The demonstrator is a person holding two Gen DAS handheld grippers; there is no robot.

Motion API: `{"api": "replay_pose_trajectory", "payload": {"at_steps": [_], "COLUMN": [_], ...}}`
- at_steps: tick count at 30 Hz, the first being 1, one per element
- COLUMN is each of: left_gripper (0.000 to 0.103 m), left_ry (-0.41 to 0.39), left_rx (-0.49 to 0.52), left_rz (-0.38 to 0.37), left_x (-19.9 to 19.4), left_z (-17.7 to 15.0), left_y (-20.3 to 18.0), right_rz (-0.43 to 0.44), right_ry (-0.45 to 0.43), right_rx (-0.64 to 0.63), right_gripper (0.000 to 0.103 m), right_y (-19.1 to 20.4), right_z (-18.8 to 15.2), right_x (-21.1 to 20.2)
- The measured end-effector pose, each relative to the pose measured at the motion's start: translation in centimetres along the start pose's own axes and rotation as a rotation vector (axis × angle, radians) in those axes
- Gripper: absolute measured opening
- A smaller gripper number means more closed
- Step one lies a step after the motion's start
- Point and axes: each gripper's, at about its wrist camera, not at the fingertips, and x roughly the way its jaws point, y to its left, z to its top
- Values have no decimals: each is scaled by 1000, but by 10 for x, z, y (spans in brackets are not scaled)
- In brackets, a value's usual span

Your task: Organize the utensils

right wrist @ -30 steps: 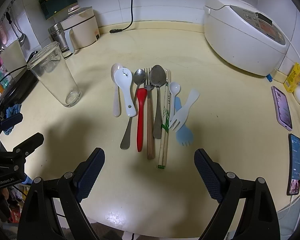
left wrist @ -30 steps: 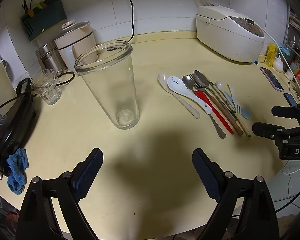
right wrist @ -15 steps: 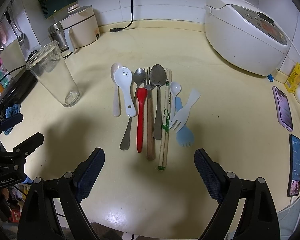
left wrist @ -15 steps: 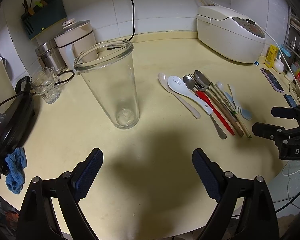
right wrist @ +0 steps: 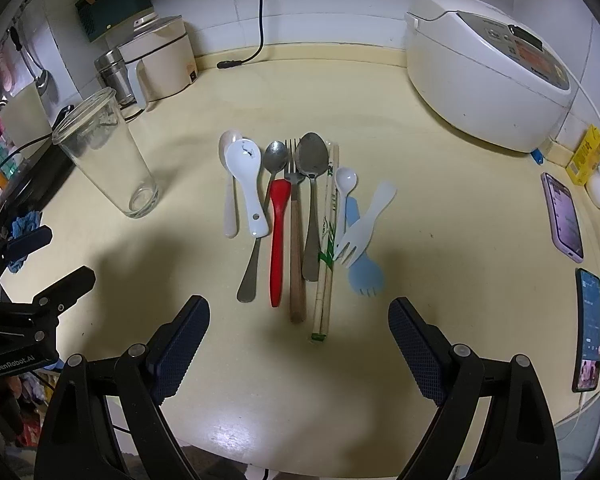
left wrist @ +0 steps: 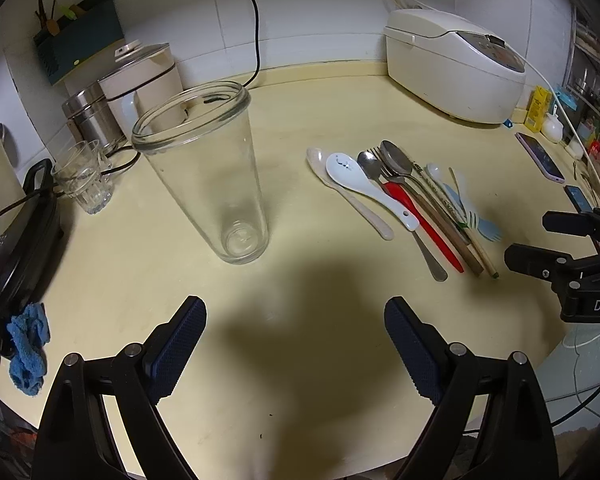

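Note:
A row of utensils lies on the cream counter: white ceramic spoon, red-handled spoon, wooden-handled fork, metal spoon, wrapped chopsticks, white spork and blue spork. A tall empty glass stands upright left of them, also in the right wrist view. My left gripper is open and empty, in front of the glass. My right gripper is open and empty, just short of the utensil handles.
A white rice cooker stands at the back right. Two phones lie at the right edge. A kettle, a steel canister, a small glass and a black appliance with a blue cloth crowd the left.
The left wrist view has drifted slightly, so the glass sits a little more to the right. Both grippers stay open; nothing on the counter has moved.

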Motion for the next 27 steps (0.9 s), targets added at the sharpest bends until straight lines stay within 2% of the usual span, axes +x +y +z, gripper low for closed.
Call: {"api": "replay_pose_trajectory", "payload": {"at_steps": [27], "left_gripper": [93], "left_ry": [9], "left_rx": [-1], "left_rz": [-7], "left_x": [3], "left_z": [3], "left_y": [-3], "right_rz": [-2], "right_ry": [17], "right_rx": [-11], "right_gripper": [92], "right_y": [3], "right_z": [2], "right_x": [3]}}
